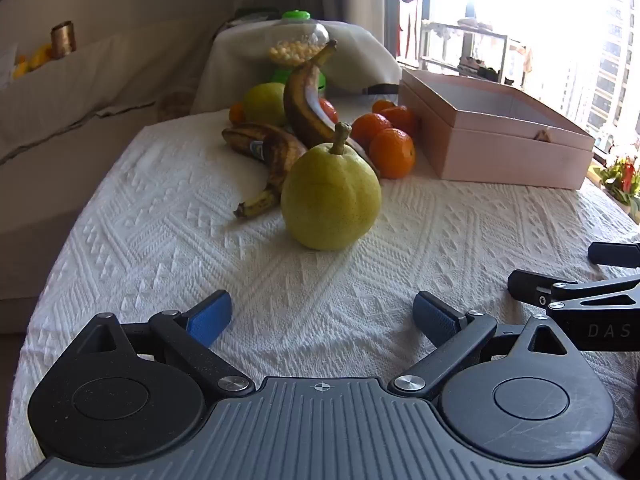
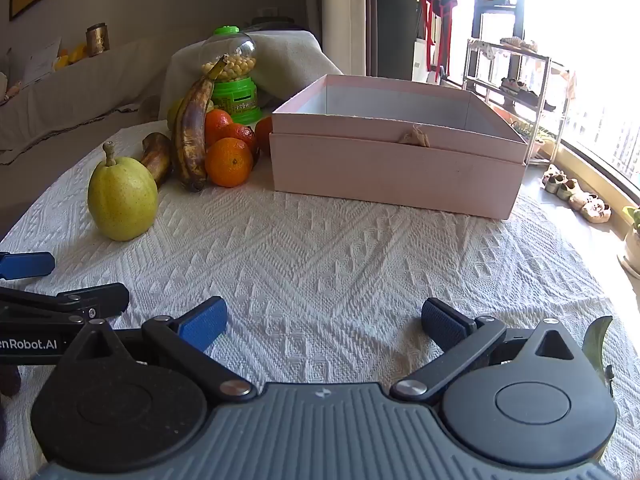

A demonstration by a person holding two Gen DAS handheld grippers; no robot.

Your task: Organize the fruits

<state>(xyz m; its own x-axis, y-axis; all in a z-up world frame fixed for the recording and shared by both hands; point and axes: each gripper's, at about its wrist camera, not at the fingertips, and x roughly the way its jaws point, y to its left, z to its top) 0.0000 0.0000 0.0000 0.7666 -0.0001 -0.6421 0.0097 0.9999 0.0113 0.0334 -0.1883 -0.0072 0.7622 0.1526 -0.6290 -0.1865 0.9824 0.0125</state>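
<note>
Table, covered in white textured cloth: bears all items listed

Pink box, open-topped, nothing visible inside; stands at the far right of the table, just beside the fruit pile

Second surface draped in white cloth, behind the table, past the fruit

Candy dispenser, clear dome, green base and cap, yellow balls inside; directly behind the pile

Left gripper: jaws spread wide, nothing between the blue pads, bare cloth beneath; aimed at the pear

Right gripper: jaws likewise wide apart and empty, bare cloth beneath; aimed at the box front; sits close beside the left gripper

Pear, yellow-green, upright, stem up; nearest fruit, in front of the pile, open cloth between it and the left gripper

Upright banana, heavily browned, leaning among the oranges behind the pear

Lying banana, browned, blue sticker, left of and behind the pear

Oranges, several, clustered between the bananas and the box

Green round fruit, at the back of the pile, partly hidden
</note>
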